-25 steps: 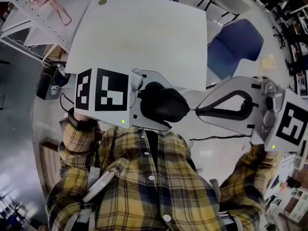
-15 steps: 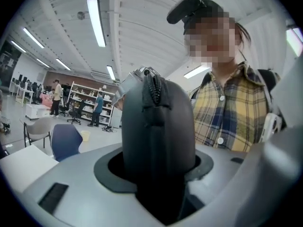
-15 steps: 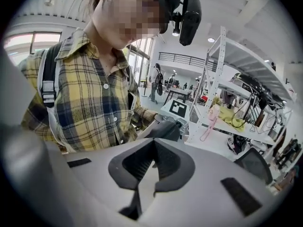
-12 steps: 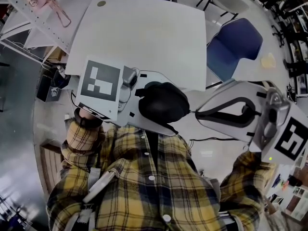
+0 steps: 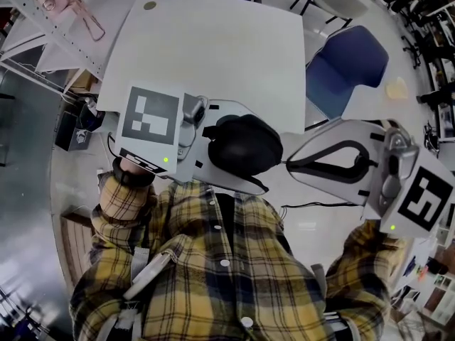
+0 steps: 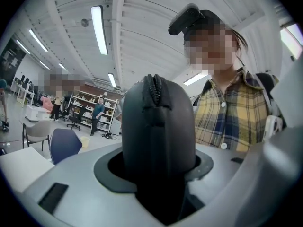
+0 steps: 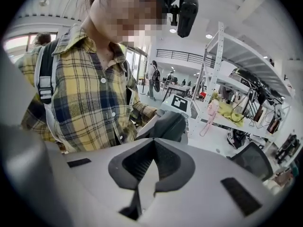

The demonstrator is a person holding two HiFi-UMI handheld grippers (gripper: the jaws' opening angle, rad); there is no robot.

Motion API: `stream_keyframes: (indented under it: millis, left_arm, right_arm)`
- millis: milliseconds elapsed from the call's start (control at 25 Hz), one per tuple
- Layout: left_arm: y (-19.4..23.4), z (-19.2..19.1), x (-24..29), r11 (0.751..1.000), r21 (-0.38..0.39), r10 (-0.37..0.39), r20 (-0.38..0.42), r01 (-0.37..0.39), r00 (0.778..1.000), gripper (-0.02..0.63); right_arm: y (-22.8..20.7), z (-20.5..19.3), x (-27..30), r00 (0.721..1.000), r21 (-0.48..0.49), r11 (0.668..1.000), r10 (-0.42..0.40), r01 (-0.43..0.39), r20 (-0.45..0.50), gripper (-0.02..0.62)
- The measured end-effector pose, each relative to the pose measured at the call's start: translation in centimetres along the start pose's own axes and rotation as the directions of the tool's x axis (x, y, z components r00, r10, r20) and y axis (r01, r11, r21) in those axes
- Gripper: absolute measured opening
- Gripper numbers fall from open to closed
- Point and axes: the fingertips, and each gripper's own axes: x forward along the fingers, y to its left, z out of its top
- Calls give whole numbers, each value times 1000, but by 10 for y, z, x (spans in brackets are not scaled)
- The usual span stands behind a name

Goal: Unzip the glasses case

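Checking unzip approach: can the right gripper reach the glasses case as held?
Probably yes: the left gripper clamps the glasses case, its right end is bare, and the right gripper's tips sit beside it.

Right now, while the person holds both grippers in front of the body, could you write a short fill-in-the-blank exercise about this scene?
1. The left gripper clamps the ___ glasses case between its jaws.
2. In the left gripper view, a ___ runs over the case's top.
3. The right gripper has its jaws shut, their tips at the end of the glasses ___.
4. The chair beside the white table is ___.

Missing words: black; zipper; case; blue.
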Motion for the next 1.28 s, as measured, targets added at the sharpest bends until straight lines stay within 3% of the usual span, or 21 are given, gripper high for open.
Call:
stream_keyframes:
  millis: [440, 800, 1080, 1280]
  left_arm:
    - [6, -8, 22, 998, -19, 54, -76, -56, 996, 244]
    - [22, -59, 6, 994, -74, 75, -96, -82, 993, 244]
    - [19, -80, -9, 989, -134, 56, -67, -64, 996, 244]
    - [13, -74, -11, 987, -153, 42, 6, -40, 999, 244]
  right_arm:
    - [11, -20, -6, 999, 43, 999, 32, -30, -40, -2]
    - [8, -63, 37, 991, 97, 994, 55, -44, -122, -2]
    - [8, -73, 65, 984, 126, 987, 117, -100, -133, -2]
    - [10, -67, 65, 982, 99, 989, 123, -110, -142, -2]
